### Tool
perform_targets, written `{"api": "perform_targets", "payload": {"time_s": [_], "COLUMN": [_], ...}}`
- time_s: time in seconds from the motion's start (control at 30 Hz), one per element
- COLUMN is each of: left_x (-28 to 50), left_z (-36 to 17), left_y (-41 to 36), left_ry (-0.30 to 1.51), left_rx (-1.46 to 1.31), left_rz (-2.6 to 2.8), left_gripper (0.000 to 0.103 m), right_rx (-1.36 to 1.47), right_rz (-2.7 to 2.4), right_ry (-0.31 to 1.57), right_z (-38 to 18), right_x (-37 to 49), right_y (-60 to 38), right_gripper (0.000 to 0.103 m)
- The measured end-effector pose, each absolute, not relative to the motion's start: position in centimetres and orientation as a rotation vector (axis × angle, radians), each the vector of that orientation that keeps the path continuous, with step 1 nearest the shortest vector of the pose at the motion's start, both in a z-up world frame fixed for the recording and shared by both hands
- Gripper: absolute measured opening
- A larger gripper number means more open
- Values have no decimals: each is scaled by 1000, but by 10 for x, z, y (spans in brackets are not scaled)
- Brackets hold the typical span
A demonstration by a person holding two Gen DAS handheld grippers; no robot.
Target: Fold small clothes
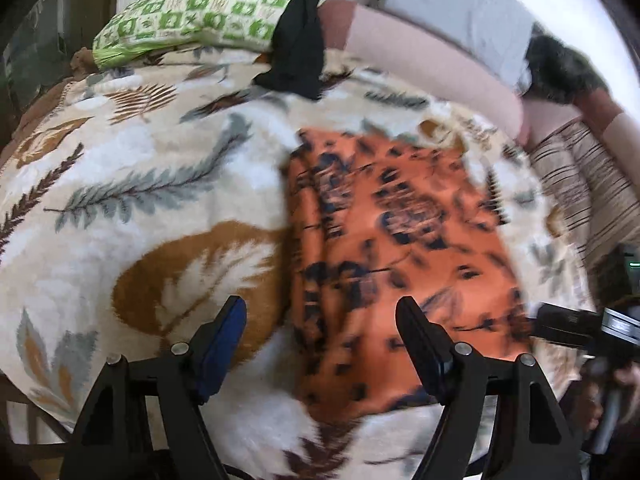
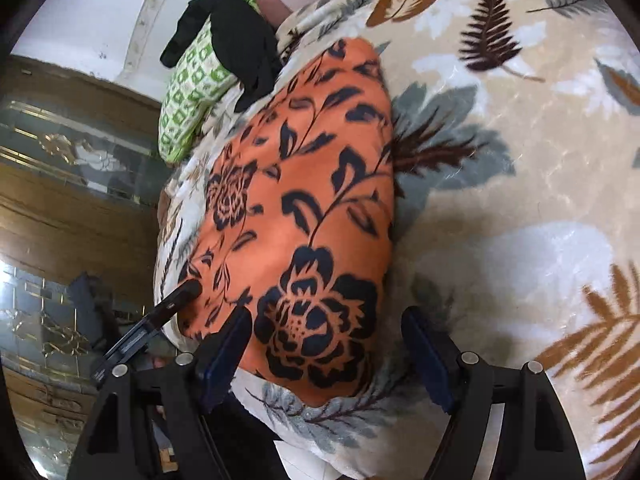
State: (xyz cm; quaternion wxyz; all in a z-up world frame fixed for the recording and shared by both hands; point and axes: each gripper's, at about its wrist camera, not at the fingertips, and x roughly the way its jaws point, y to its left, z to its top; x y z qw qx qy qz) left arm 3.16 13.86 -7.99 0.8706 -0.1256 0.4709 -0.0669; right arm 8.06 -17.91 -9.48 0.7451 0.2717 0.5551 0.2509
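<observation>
Spread over the bed is a cream blanket (image 1: 168,184) printed with grey, brown and tan leaves, and it serves as the working surface. On it lies the orange cloth (image 2: 304,216) with a dark flower print, flat and roughly oblong, its long edges fairly straight. From that compact shape I judge it already folded at least once, though the layers cannot be counted from either view. Whether another fold is wanted, or only a move to a pile, the pictures do not say.

Further up the bed a black garment (image 1: 300,44) is draped in a loose heap over a green and white patterned pillow (image 1: 192,16). It looks unfolded, so that piece at least seems left to do. Pale bedding and a striped cloth lie beyond, apart from the work.

The left tool (image 1: 320,344) hangs over the near edge of the orange cloth with its jaws wide apart and nothing between the pads; one finger is over the cloth, the other over bare blanket. The right tool (image 2: 326,350) stands just as wide over the near corner of the same cloth, also holding nothing. In the right wrist view, the tip of the left tool shows at the cloth's left edge; whether it touches I cannot tell.
</observation>
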Motion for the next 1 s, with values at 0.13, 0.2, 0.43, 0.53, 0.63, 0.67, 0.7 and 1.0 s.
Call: {"api": "perform_targets", "payload": {"time_s": [0.13, 0.2, 0.43, 0.53, 0.63, 0.67, 0.7, 1.0], "left_x": [37, 42, 38, 45, 69, 76, 84, 110], "left_z": [-109, -127, -100, -83, -83, -86, -91, -134], "left_y": [134, 150, 138, 141, 149, 148, 151, 154], "left_ry": [1058, 1098, 1065, 1000, 982, 993, 1013, 1098], "left_rx": [-145, -262, -232, -254, -324, -333, -354, -507], "left_rz": [-72, -99, -113, -147, -208, -217, -224, -283], "left_gripper": [52, 53, 53, 72, 75, 75, 75, 73], "right_rx": [689, 702, 630, 635, 654, 657, 654, 627], "right_rz": [602, 654, 589, 593, 570, 568, 568, 559], "right_ry": [1243, 1326, 1341, 1284, 1213, 1207, 1202, 1262], "right_z": [-100, -112, -116, -100, -87, -85, -85, -110], "right_x": [87, 85, 74, 81, 101, 108, 116, 152], "right_y": [-181, -164, -163, -176, -186, -186, -185, -156], "right_gripper": [80, 76, 56, 71, 74, 74, 74, 75]}}
